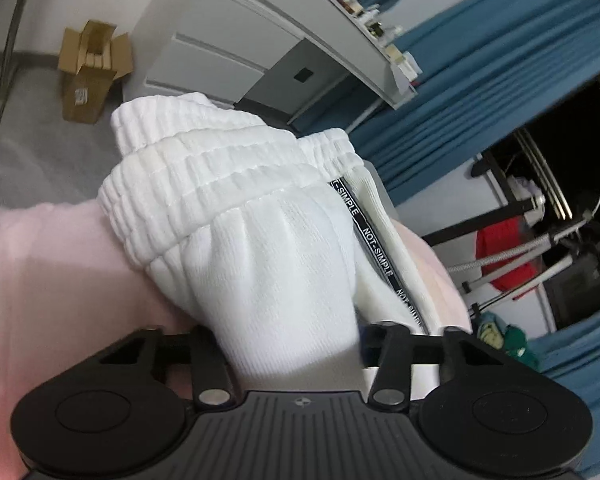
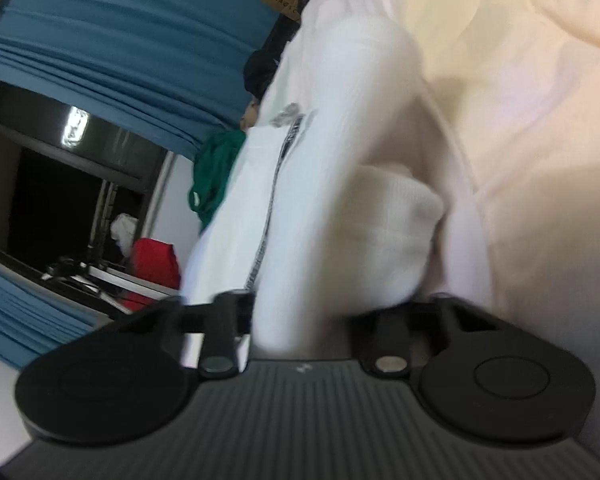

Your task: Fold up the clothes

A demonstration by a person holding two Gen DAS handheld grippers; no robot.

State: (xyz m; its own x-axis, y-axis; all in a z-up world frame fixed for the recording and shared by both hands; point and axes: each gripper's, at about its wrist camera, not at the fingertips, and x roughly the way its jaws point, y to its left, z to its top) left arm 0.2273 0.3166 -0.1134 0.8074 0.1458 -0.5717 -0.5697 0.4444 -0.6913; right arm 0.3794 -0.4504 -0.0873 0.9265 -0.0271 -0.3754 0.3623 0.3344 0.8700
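Note:
White knit trousers (image 1: 236,216) with an elastic ribbed waistband and a black "NOT-SIMPLE" side stripe (image 1: 374,240) hang bunched over a pink sheet (image 1: 52,280). My left gripper (image 1: 296,344) is shut on the trousers just below the waistband; the cloth hides its fingertips. In the blurred right wrist view the same white trousers (image 2: 328,168) run up from my right gripper (image 2: 300,320), which is shut on a fold of them. The pink sheet (image 2: 520,160) lies to the right.
A cardboard box (image 1: 94,68) stands on the grey floor by a white drawer unit (image 1: 220,52). Blue curtains (image 1: 480,80) hang at the right, also in the right wrist view (image 2: 120,32). Green (image 2: 216,168) and red (image 2: 156,264) clothes lie nearby.

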